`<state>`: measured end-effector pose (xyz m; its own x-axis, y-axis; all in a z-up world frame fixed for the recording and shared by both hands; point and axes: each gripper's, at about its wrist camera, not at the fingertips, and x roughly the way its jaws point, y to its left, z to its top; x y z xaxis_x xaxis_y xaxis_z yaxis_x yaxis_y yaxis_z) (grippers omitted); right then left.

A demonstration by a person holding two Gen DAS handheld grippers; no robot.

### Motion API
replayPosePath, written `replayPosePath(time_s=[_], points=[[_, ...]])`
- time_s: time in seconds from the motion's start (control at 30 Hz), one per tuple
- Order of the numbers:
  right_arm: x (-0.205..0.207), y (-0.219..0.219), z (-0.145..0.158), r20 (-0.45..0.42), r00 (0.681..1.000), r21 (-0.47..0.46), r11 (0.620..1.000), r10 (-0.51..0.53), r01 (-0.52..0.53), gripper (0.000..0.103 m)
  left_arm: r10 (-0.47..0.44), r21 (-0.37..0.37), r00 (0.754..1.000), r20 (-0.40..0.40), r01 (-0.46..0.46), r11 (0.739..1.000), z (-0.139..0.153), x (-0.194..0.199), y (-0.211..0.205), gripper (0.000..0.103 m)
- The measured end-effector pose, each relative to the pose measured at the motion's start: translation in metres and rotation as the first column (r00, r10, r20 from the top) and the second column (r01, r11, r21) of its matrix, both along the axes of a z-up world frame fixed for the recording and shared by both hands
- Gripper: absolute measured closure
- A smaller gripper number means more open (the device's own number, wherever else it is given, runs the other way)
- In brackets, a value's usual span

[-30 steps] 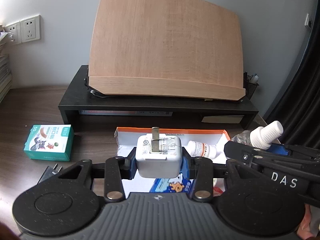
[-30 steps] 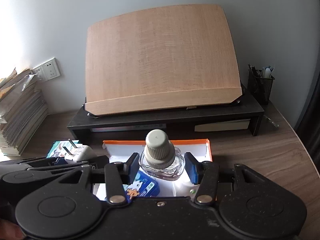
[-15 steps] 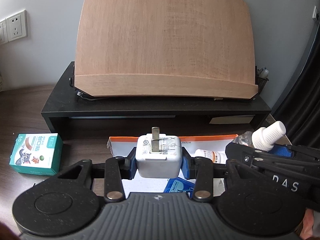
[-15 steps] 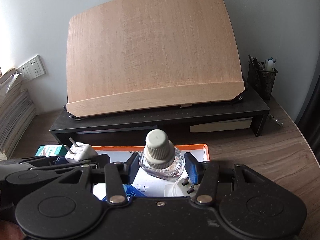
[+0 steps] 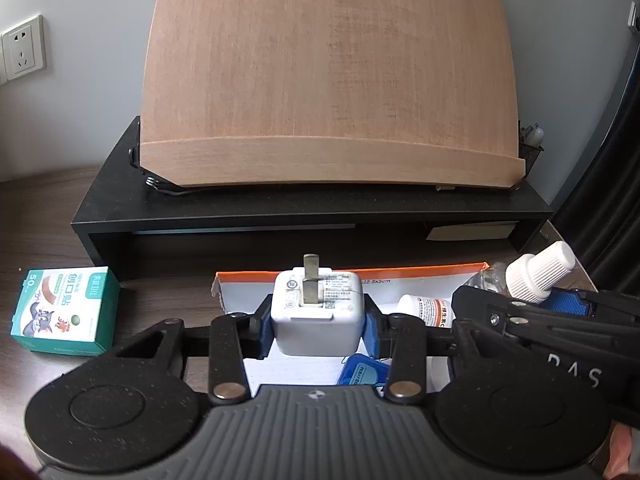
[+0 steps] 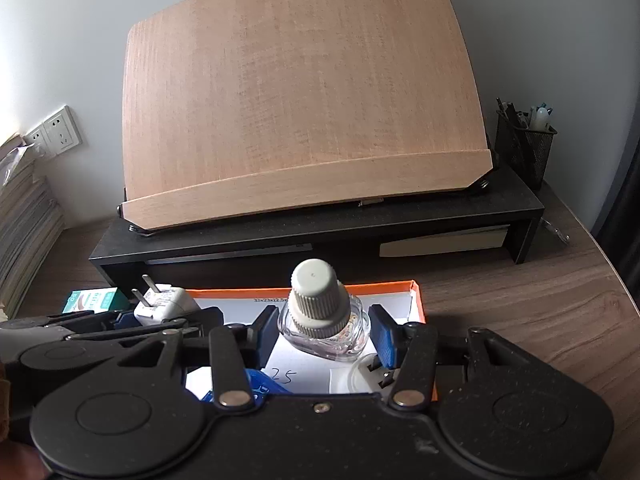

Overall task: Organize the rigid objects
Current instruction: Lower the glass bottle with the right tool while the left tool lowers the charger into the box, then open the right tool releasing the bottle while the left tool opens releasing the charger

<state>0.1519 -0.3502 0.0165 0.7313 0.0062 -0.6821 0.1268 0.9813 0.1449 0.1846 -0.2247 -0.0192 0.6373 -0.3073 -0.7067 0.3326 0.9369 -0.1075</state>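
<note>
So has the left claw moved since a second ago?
Yes. The left claw, shut on the charger, has moved forward: the black shelf and wooden board loom larger and nearer.

We see the left gripper (image 5: pixel 318 324) clamping a white square plug charger (image 5: pixel 318 316) at lower centre, above an orange-rimmed white cardboard box (image 5: pixel 248 304).

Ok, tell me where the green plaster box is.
Left wrist view: the green plaster box sits on the desk at far left, left of the orange-rimmed tray.
</note>
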Motion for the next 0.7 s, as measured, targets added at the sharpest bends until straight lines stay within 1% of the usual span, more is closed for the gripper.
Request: replayPosePath(time_s=[0.2,0.43,0.63,0.7], points=[[0.001,-0.002,-0.003,-0.003,1.000,0.010,1.000,0.006,-0.006,0.042,-0.009,-0.001,1.000,-0.018,0.009,1.000,-0.007,0.006,-0.001,0.061],[-0.014,-0.005,0.008,0.079,0.996,-0.018,0.999,-0.032,0.034,0.041,-0.033,-0.003,0.999,-0.036,0.033,0.999,-0.014,0.011,-0.006,0.061],[-0.027,-0.009,0.017,0.107,0.993,-0.041,0.997,-0.057,0.062,0.041,-0.090,-0.038,0.995,-0.051,0.088,0.995,-0.017,0.013,-0.015,0.061],[-0.031,-0.007,0.020,0.118,0.991,-0.058,0.996,-0.060,0.067,0.040,-0.100,-0.047,0.994,-0.043,0.098,0.994,-0.015,0.010,-0.015,0.055]])
